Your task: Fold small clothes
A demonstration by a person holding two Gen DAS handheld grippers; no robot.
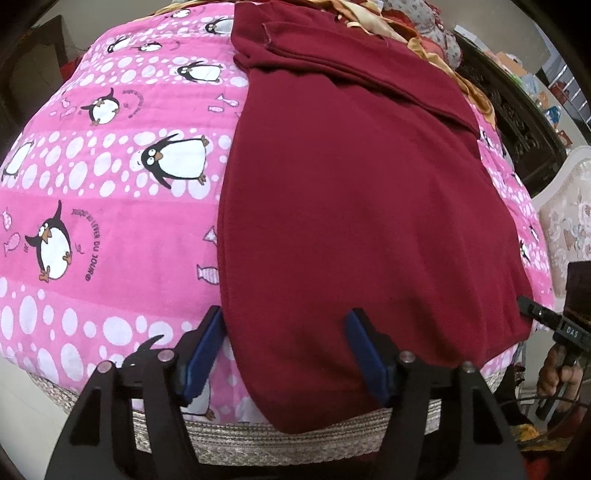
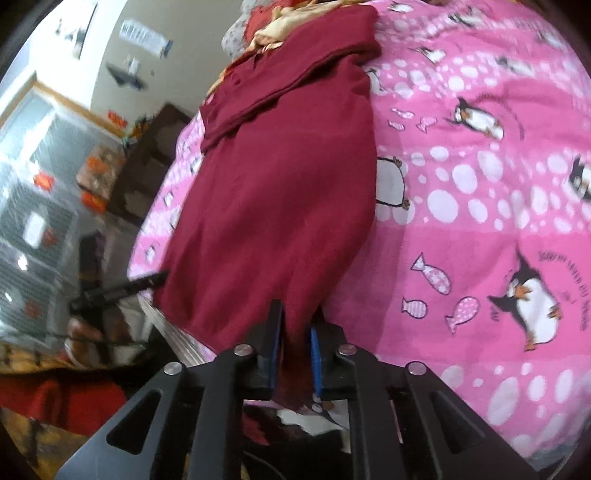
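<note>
A maroon garment (image 1: 351,206) lies flat on a pink penguin blanket (image 1: 110,221), with its sleeves folded across the far end. My left gripper (image 1: 286,332) stands open over the near hem. One blue pad sits at the cloth's left edge and the other rests on top of the cloth, which lies unpinched between them. In the right wrist view my right gripper (image 2: 295,325) is shut on a bunched near corner of the garment (image 2: 280,184). The other gripper's black tip touches the opposite near corner in each view, the right gripper (image 1: 526,304) and the left gripper (image 2: 159,277).
A heap of mixed clothes (image 1: 424,33) lies beyond the garment's far end. Dark wooden furniture (image 1: 517,122) and a floral upholstered seat (image 1: 569,221) stand beside the bed. A woven band (image 1: 295,432) trims the near edge. A person's hand (image 1: 554,380) holds the other gripper.
</note>
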